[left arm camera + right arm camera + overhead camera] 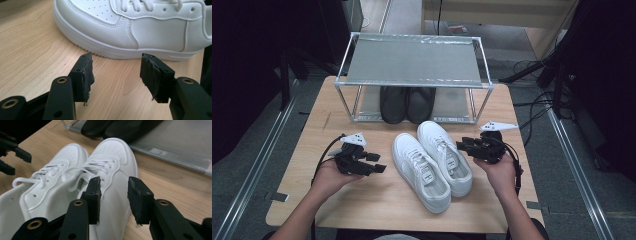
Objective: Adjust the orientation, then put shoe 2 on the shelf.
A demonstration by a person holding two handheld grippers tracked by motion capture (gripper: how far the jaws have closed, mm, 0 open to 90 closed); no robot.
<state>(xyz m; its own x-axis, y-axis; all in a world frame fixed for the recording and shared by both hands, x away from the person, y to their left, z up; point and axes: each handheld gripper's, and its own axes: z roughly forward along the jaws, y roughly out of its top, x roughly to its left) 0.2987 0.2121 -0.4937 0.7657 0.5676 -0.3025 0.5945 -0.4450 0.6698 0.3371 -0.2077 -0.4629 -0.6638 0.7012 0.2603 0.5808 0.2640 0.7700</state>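
Left gripper view looks along the left gripper [116, 72], whose black jaws stand wide apart with nothing between them but bare light wooden table [30, 60]. Just beyond the jaw tips lies the side of the left white leather lace-up sneaker [130, 27], close but not touching. Right gripper view shows the right gripper [113, 192] with its jaws parted by a smaller gap, also empty, hovering above the outer flank of the right white leather lace-up sneaker [112, 167]; whether a jaw tip brushes the leather cannot be told.

From the high view, the left gripper [379, 169] sits in the person's left hand [329, 177] to the left of the pair, jaws pointing toward it, while the right gripper [460, 146] sits in the right hand [499, 170] just beside the right sneaker [444, 152]. The two white sneakers lie side by side and touching in the middle of the table [362, 205], toes pointing away from the person, with the left sneaker [419, 172] set slightly nearer.

Behind them stands a metal-framed two-tier shoe rack with grey fabric shelves [412, 62]; a pair of black shoes [407, 102] rests on its lower tier. Around the table the room is dim, with a grey floor [607, 190], dark stands and cables.
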